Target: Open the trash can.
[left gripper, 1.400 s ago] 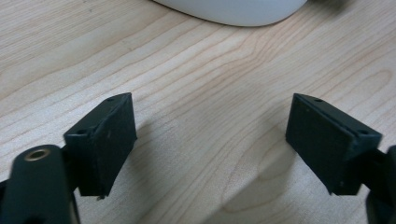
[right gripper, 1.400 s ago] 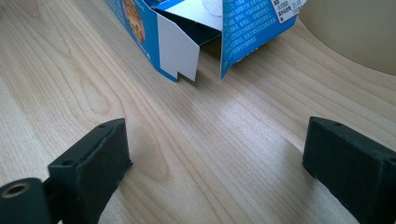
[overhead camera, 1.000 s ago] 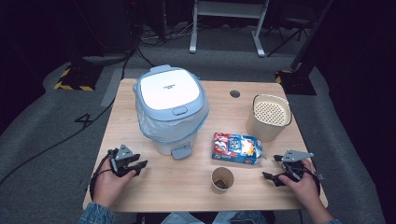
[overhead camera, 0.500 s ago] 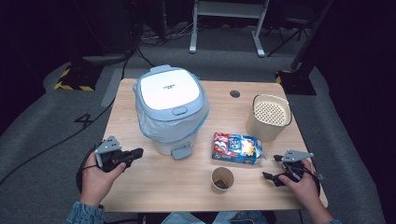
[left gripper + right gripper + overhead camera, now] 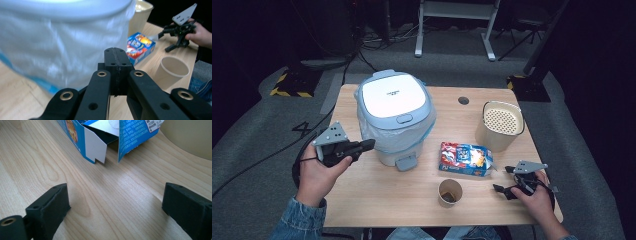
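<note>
A white-lidded pedal bin (image 5: pixel 394 100) with a plastic liner stands at the table's middle left. My left gripper (image 5: pixel 369 145) hovers in the air just left of it, jaws pressed together with nothing between them; in the left gripper view the shut gripper (image 5: pixel 116 53) points at the bin's lined wall (image 5: pixel 62 37). A blue snack box (image 5: pixel 464 159) lies right of the bin, its end flaps open (image 5: pixel 100 147). My right gripper (image 5: pixel 503 179) rests on the table by that open end, open and holding nothing (image 5: pixel 117 205).
A paper cup (image 5: pixel 450 192) stands near the front edge, between the two hands. A beige container (image 5: pixel 501 125) with a perforated lid stands behind the box. The wooden table (image 5: pixel 377 200) has bare room at the front left. Cables and a stand base lie on the floor beyond.
My left hand has lifted its gripper off the table and up beside the bin, and its jaws have closed. The right gripper has stayed in place.
</note>
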The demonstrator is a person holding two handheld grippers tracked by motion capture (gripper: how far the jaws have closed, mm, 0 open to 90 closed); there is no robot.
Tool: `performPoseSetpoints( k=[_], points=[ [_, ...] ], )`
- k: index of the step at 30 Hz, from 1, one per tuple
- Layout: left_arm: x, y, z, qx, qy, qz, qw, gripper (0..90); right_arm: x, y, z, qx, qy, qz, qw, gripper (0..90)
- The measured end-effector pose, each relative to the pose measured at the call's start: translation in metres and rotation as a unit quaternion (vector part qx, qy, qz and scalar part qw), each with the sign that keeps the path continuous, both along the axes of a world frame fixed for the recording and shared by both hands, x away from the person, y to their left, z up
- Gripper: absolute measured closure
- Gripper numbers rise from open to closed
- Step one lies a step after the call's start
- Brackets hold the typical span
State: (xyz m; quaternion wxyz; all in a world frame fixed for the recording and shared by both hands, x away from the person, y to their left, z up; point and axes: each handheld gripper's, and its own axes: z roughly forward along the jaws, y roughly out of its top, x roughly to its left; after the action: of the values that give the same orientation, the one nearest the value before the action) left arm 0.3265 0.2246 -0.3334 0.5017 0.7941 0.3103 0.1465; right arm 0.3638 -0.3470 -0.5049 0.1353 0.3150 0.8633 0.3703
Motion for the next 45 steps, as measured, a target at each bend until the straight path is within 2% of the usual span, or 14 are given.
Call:
performPoseSetpoints(
  k=[3,9,11,19,21,29,32,34,36,39,42,45],
  points=[
    [0.003,-0.007,0.014,0.003,-0.012,-0.005,0.9999,90.0,0.0,0.0,0.0,-0.001,0.0,0.0,1.0,7.2],
    [0.014,-0.019,0.032,-0.006,-0.021,-0.016,0.9996,90.0,0.0,0.0,0.0,0.0,-0.001,0.003,1.0,7.2],
    [0.02,-0.025,0.038,-0.002,-0.022,-0.019,0.9996,90.0,-0.001,-0.001,0.0,-0.001,-0.001,0.004,1.0,7.2],
    [0.035,-0.041,0.052,0.003,-0.03,-0.025,0.9992,90.0,-0.002,-0.001,0.0,-0.001,-0.001,0.006,1.0,7.2],
    [0.039,-0.05,0.054,0.006,-0.032,-0.028,0.9991,90.0,-0.002,-0.001,0.0,-0.001,-0.001,0.006,1.0,7.2],
    [0.049,-0.066,0.049,0.022,-0.035,-0.022,0.9989,90.0,-0.002,-0.002,0.0,0.0,-0.001,0.01,1.0,7.2],
    [0.051,-0.071,0.048,0.021,-0.035,-0.021,0.9989,90.0,-0.002,-0.002,0.0,0.0,-0.001,0.01,1.0,7.2],
    [0.051,-0.074,0.049,0.03,-0.04,-0.017,0.9986,90.0,-0.002,-0.002,0.0,0.0,-0.001,0.01,1.0,7.2],
    [0.051,-0.075,0.05,0.038,-0.043,-0.014,0.9982,90.0,-0.002,-0.002,0.0,0.0,-0.001,0.01,1.0,7.2],
    [0.051,-0.074,0.049,0.033,-0.039,-0.013,0.9986,90.0,-0.002,-0.002,0.0,0.0,-0.001,0.01,0.9999,7.2],
    [0.05,-0.074,0.049,0.038,-0.05,-0.004,0.998,90.0,-0.002,-0.002,0.0,0.0,-0.001,0.01,1.0,7.2],
    [0.049,-0.075,0.049,0.041,-0.048,-0.001,0.998,90.0,-0.002,-0.002,0.0,0.0,-0.001,0.01,1.0,7.2]
  ],
)
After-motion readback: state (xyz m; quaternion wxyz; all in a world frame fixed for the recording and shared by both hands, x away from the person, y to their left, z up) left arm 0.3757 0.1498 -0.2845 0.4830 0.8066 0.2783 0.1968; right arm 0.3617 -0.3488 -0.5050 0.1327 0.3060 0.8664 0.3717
